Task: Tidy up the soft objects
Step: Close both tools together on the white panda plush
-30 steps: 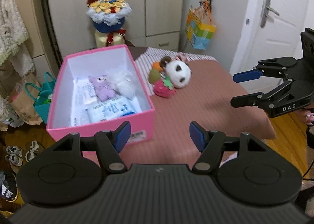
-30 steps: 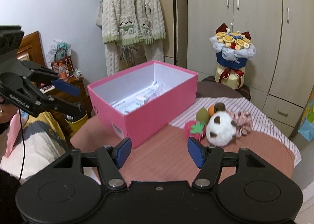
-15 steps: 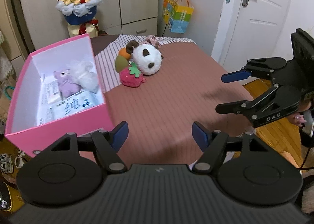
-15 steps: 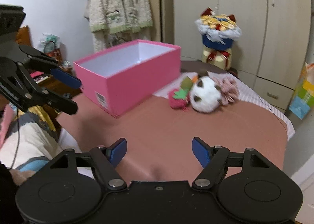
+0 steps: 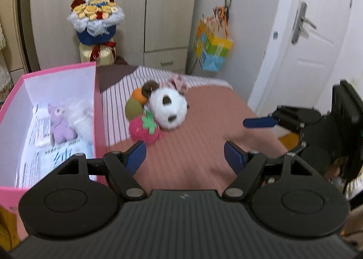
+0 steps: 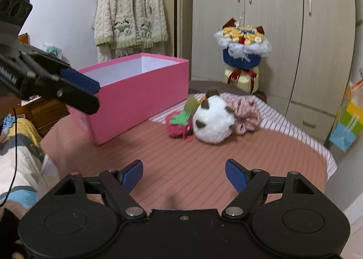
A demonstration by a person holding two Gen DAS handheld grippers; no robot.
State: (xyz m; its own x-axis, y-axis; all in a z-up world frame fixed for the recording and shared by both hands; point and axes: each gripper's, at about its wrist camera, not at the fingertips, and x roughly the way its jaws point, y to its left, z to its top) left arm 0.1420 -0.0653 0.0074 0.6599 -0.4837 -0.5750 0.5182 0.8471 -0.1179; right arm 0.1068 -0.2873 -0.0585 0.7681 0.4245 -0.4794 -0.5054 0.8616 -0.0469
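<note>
A heap of soft toys lies on the pink bedspread: a white panda plush (image 5: 168, 109) (image 6: 213, 120), a red strawberry (image 5: 144, 130) (image 6: 179, 125), a green and an orange fruit (image 5: 133, 109), and a pink scrunchie (image 6: 245, 113). To their left stands a pink box (image 5: 97, 109) (image 6: 136, 93) holding a purple bear (image 5: 60, 122), a white plush and paper packs. My left gripper (image 5: 185, 156) hangs just short of the strawberry, its jaws opening, nothing between them. My right gripper (image 6: 184, 173) hovers over bare bedspread, jaws opening and empty.
A flower bouquet (image 5: 96, 20) (image 6: 244, 50) stands behind the bed by the wardrobe. A colourful gift bag (image 5: 212, 52) hangs on the wall near a white door (image 5: 306, 38). A knitted cardigan (image 6: 129, 13) hangs at left. Wooden nightstand (image 6: 43, 111) beside the bed.
Both grippers have moved lower and closer to the toy heap, and their jaws have spread wider. The panda and strawberry now loom larger in both views.
</note>
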